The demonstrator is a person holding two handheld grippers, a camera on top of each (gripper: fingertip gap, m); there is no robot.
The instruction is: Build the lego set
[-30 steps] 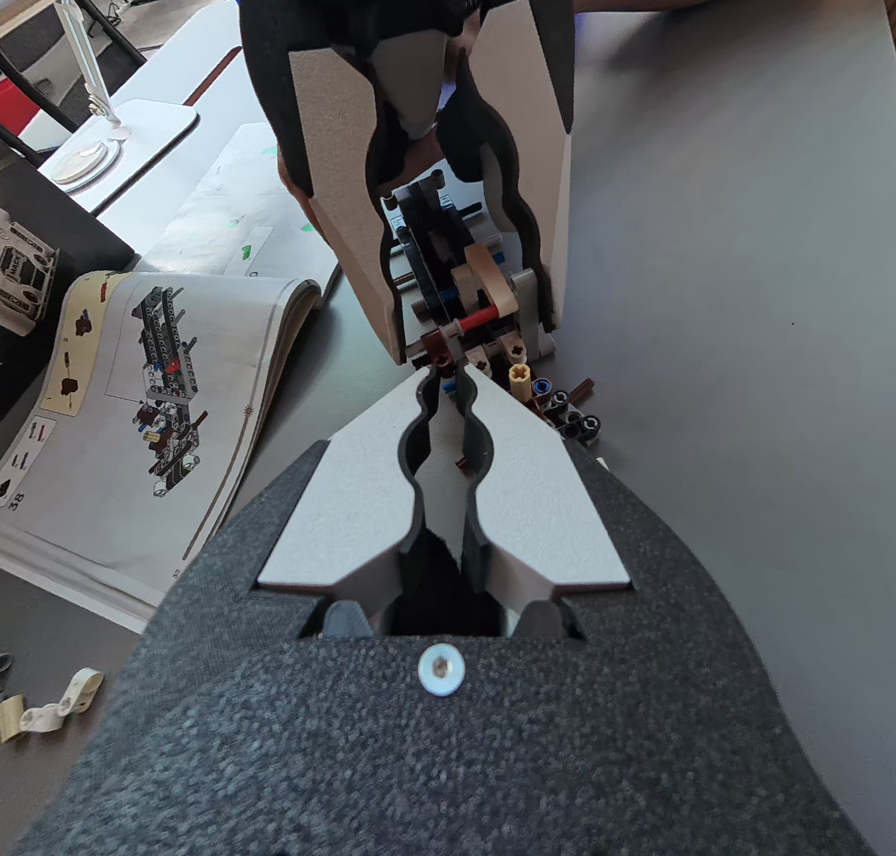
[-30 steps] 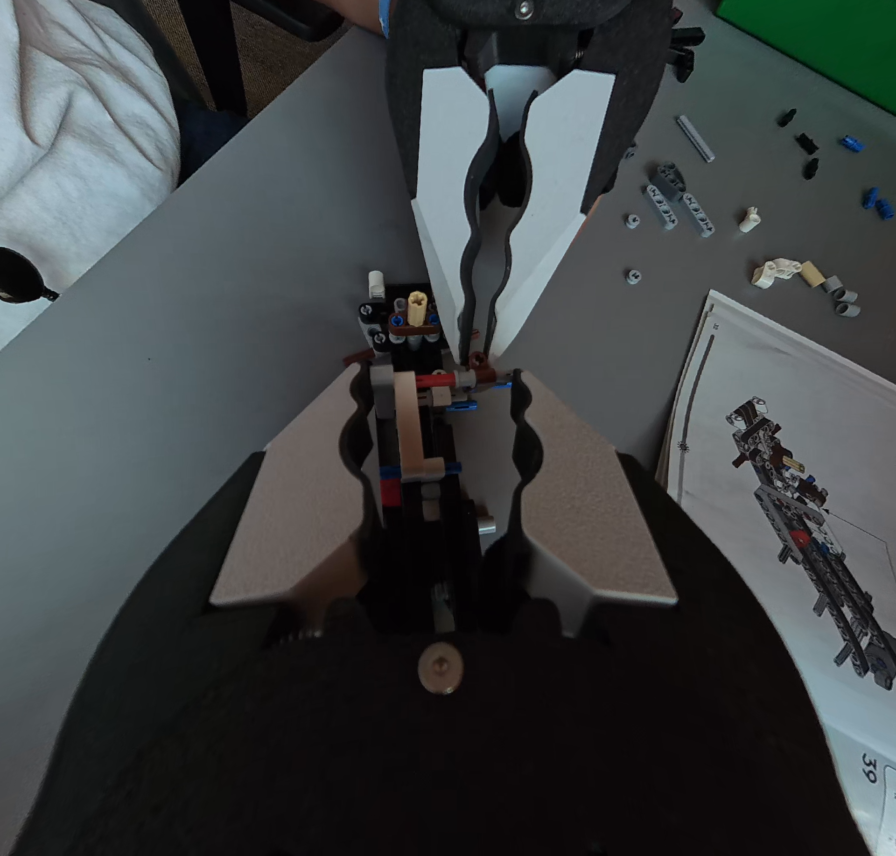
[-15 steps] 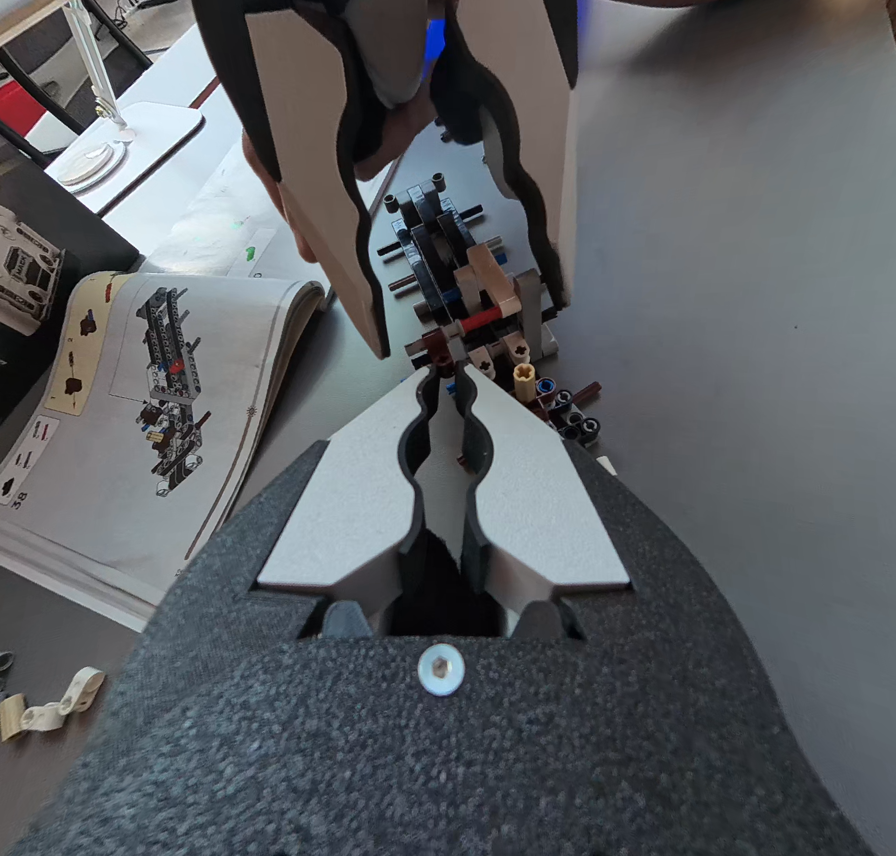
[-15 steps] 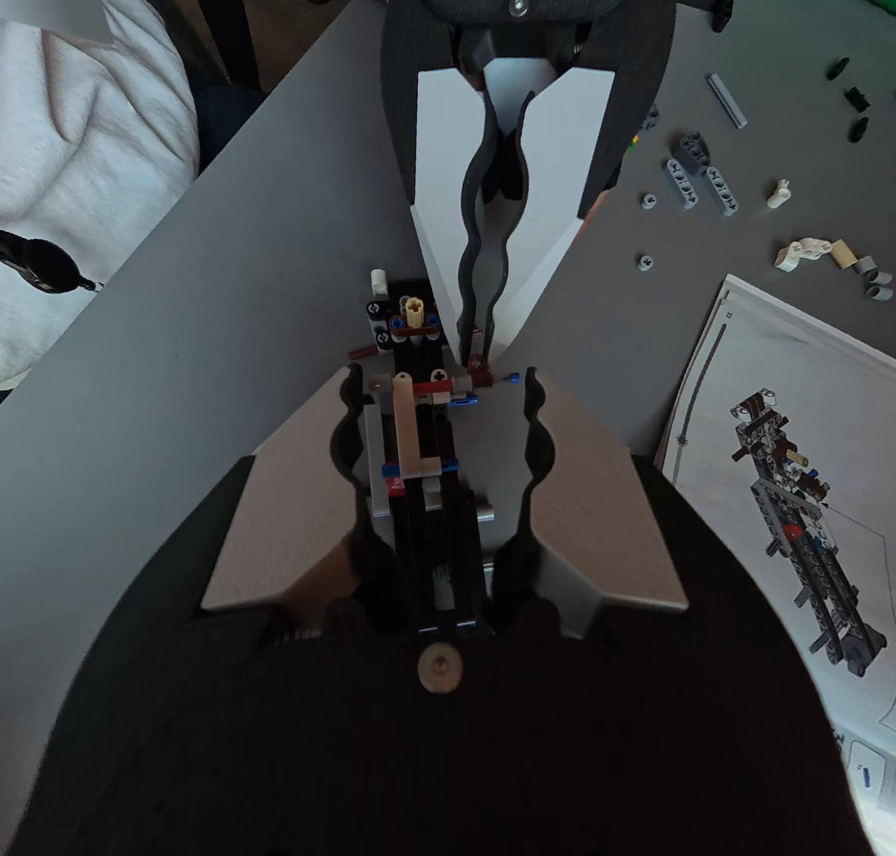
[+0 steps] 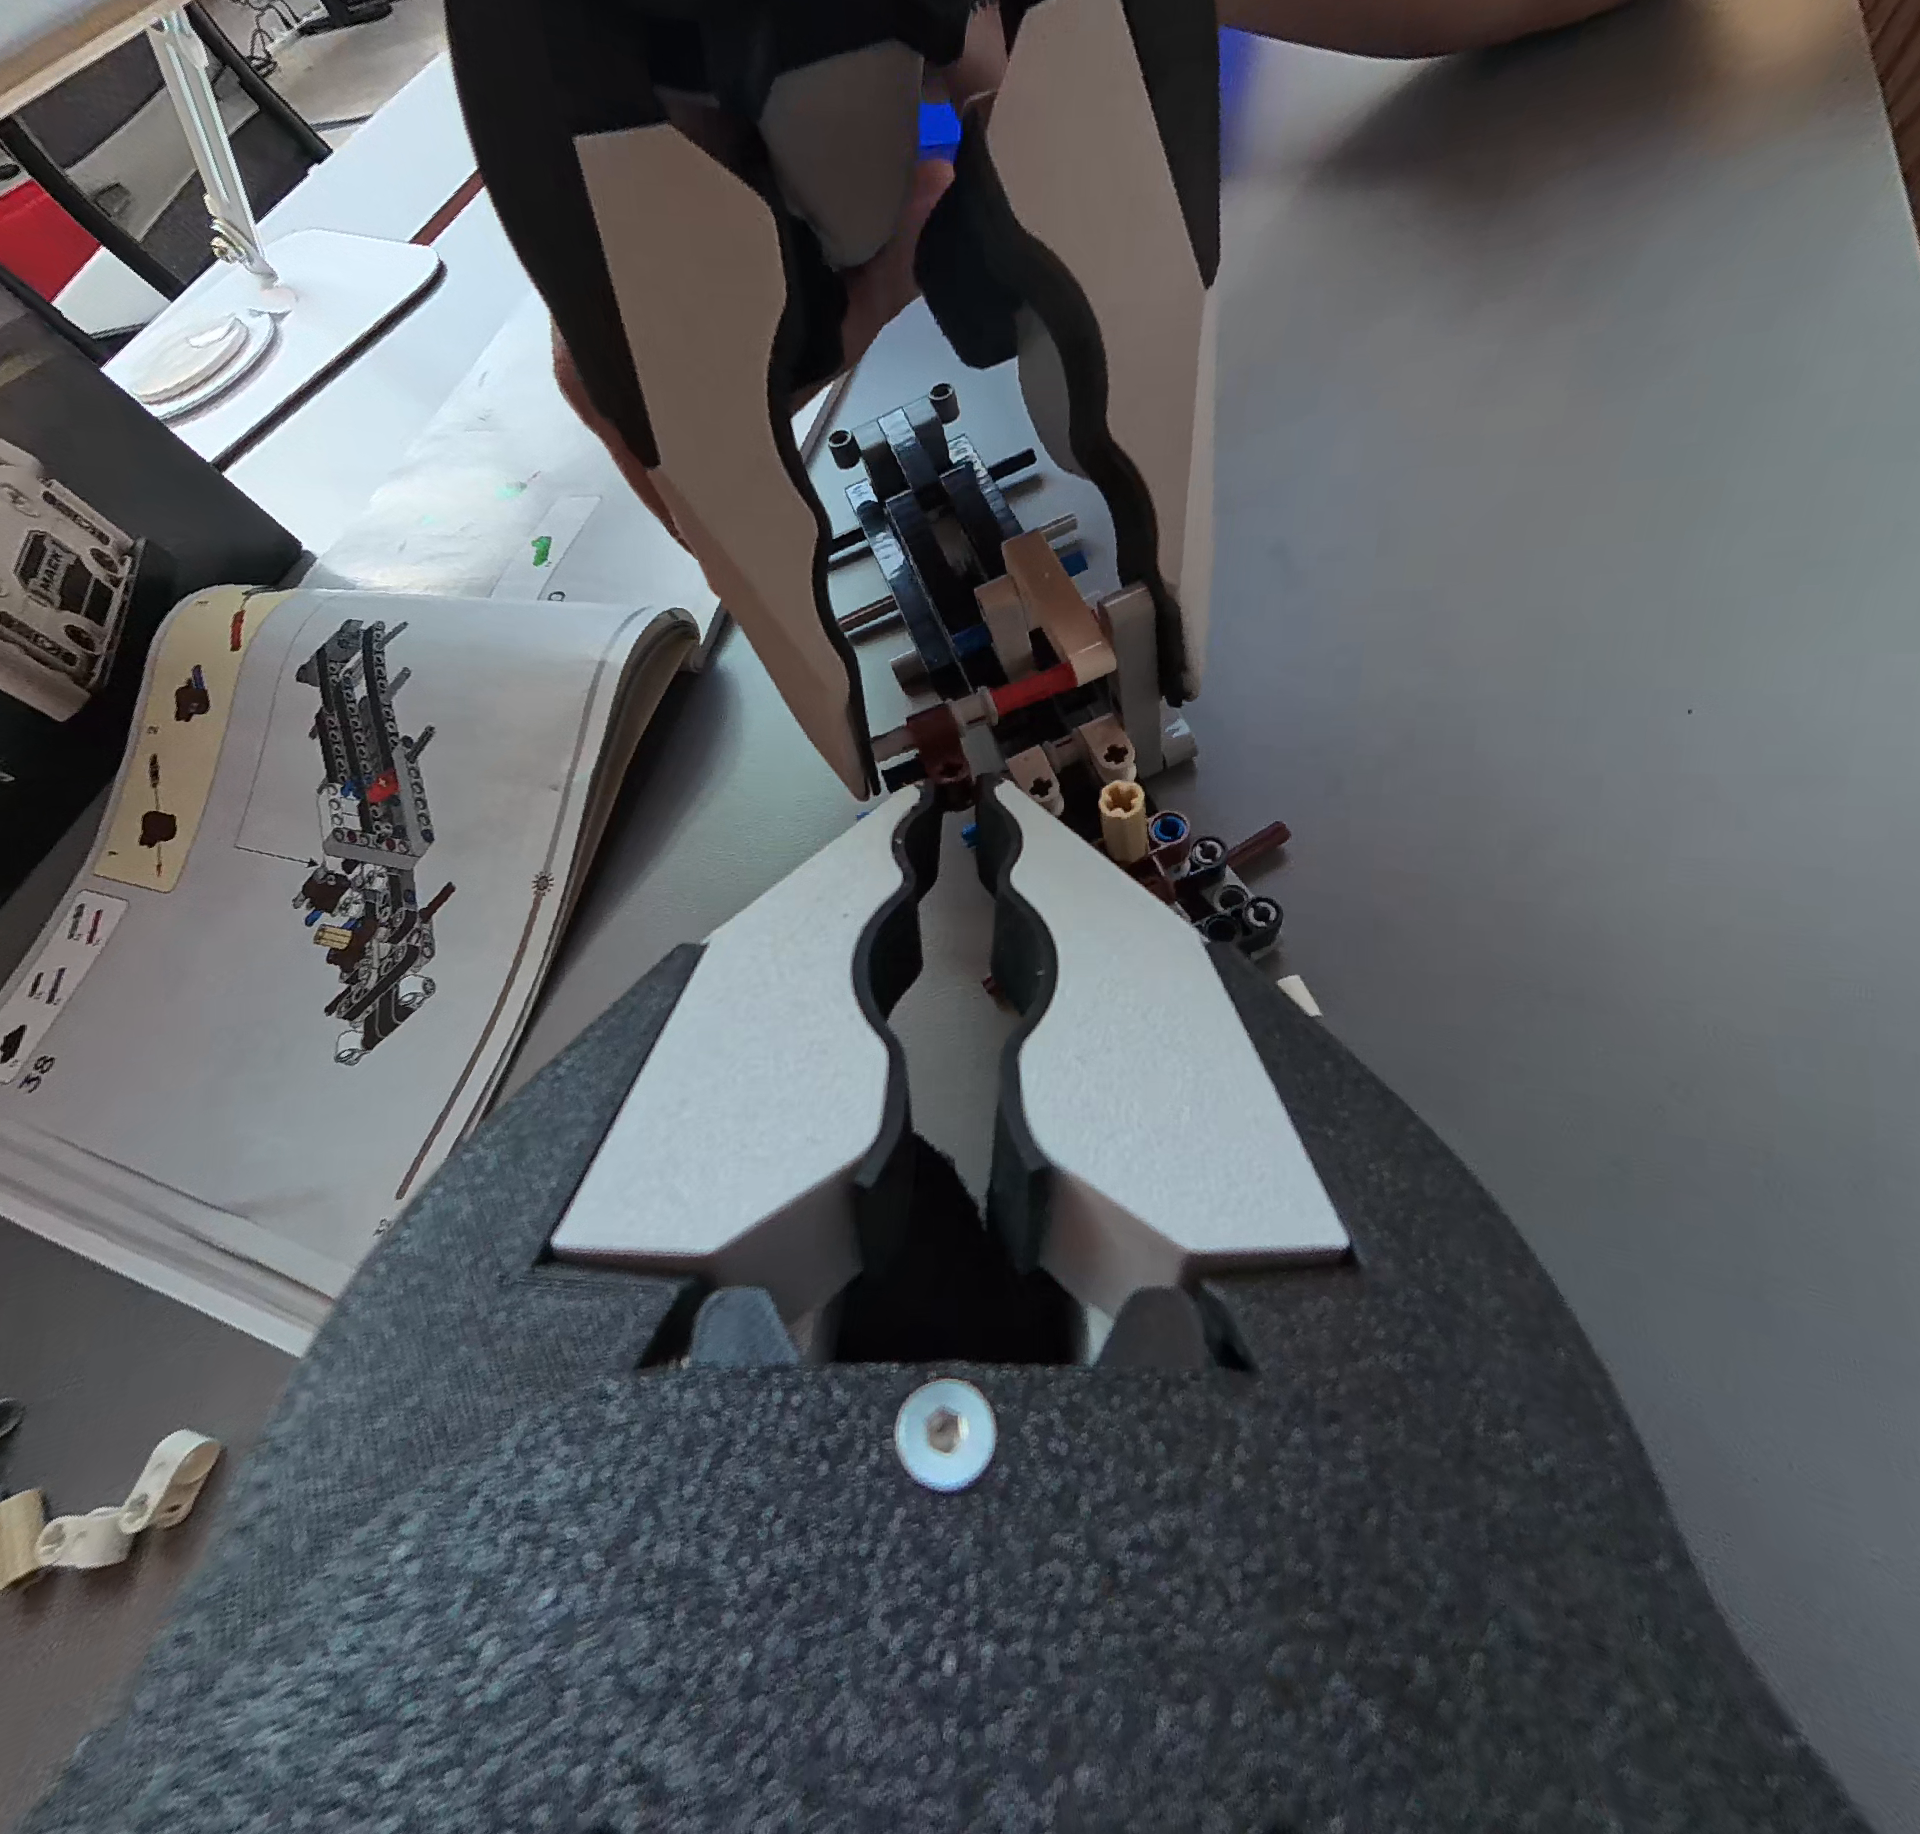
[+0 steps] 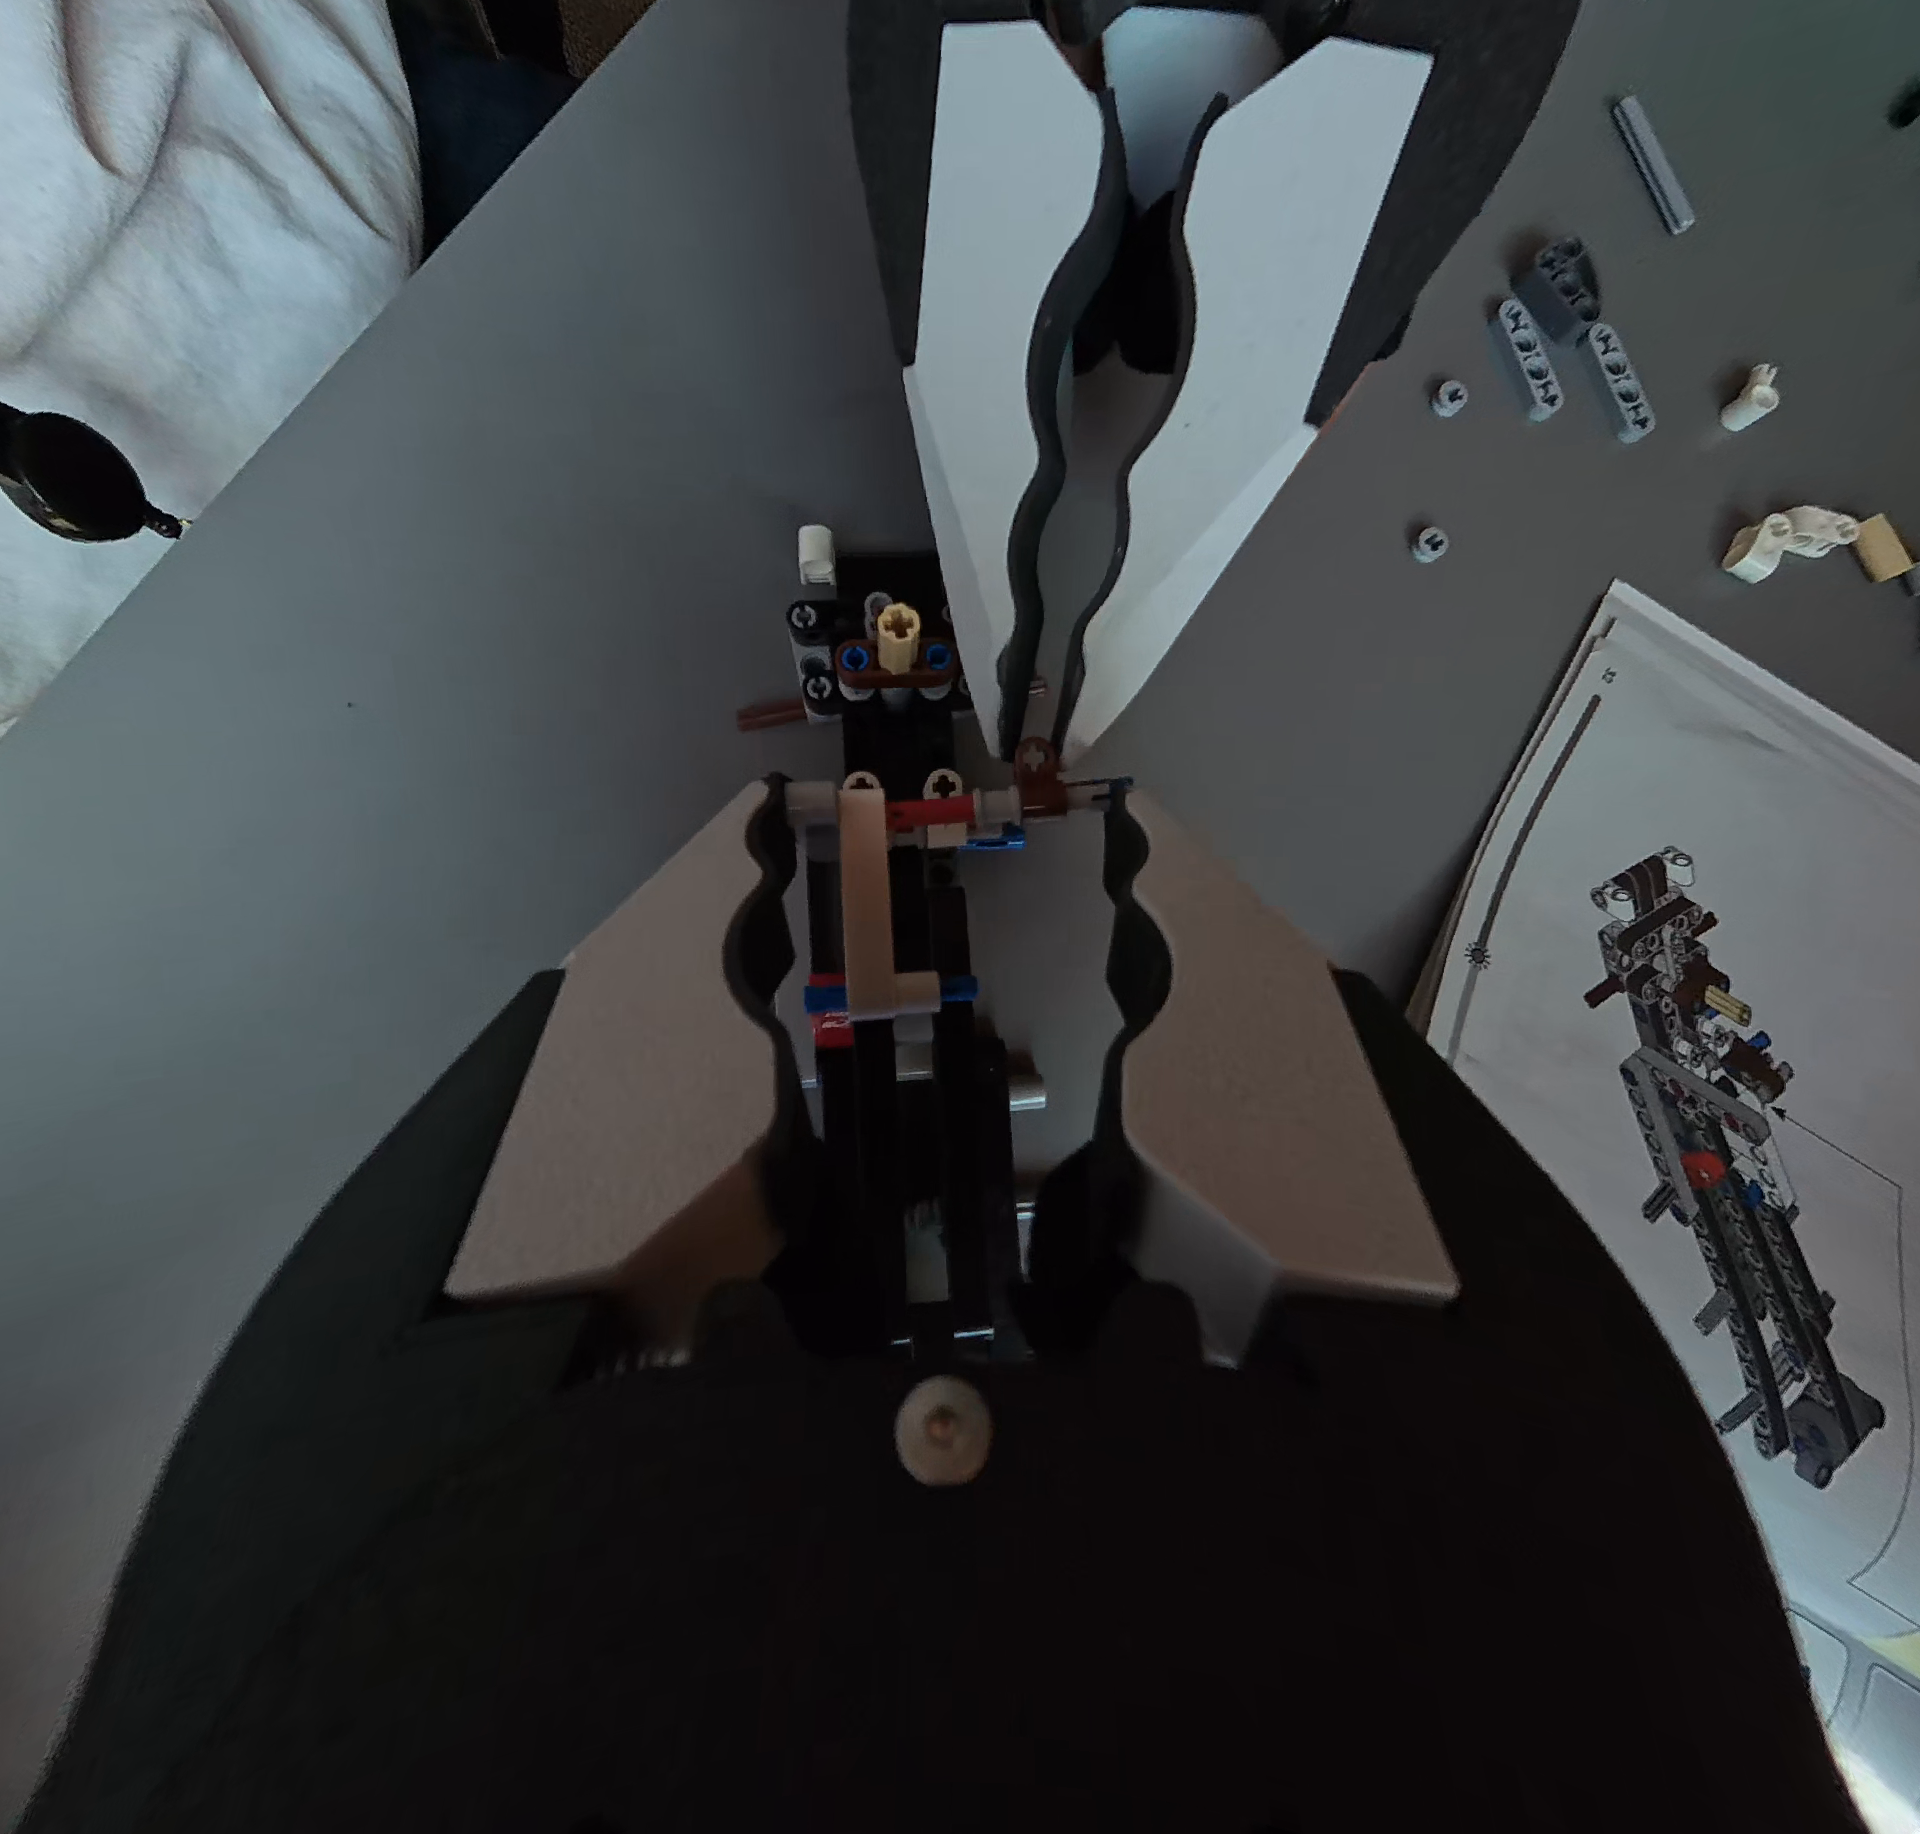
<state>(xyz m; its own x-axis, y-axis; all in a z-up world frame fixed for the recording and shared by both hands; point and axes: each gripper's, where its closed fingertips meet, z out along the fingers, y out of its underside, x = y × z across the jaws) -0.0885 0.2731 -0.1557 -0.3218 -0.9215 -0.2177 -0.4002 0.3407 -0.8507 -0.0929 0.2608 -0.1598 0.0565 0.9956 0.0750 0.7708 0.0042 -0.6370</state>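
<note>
The left tool (image 5: pixel 958 799), at the centre of the left wrist view, has two pale matte wedge fingers lined with wavy black rubber, set in a speckled grey felt-like body; the fingers are nearly closed, their tips pinched on a small dark-brown connector (image 5: pixel 940 745) on the near end of the lego assembly (image 5: pixel 987 631). In the right wrist view that same brown piece (image 6: pixel 1039 776) sits on a thin cross-axle at mid-frame, with the left tool's narrow tips meeting on it from above. The right tool (image 6: pixel 945 818) stands wide open, its two pale fingers either side of the assembly (image 6: pixel 894 953); the left finger looks pressed against the model's side, the right one stands clear of it. The assembly is a long, narrow stack of glossy black beams lying on the smooth grey bench (image 5: pixel 1558 849), carrying one tan L-shaped beam (image 6: pixel 868 911), one short red axle (image 5: pixel 1029 688) and one tan axle connector (image 6: pixel 900 636) standing upright at the end beyond the tool tips. At the right of the right wrist view lies an open instruction booklet (image 6: pixel 1662 953) of curling white paper. In the upper right of that frame are loose parts: three grey pin-hole beams (image 6: pixel 1558 340), two small grey bushes (image 6: pixel 1439 465) and one long grey axle (image 6: pixel 1652 163).
</note>
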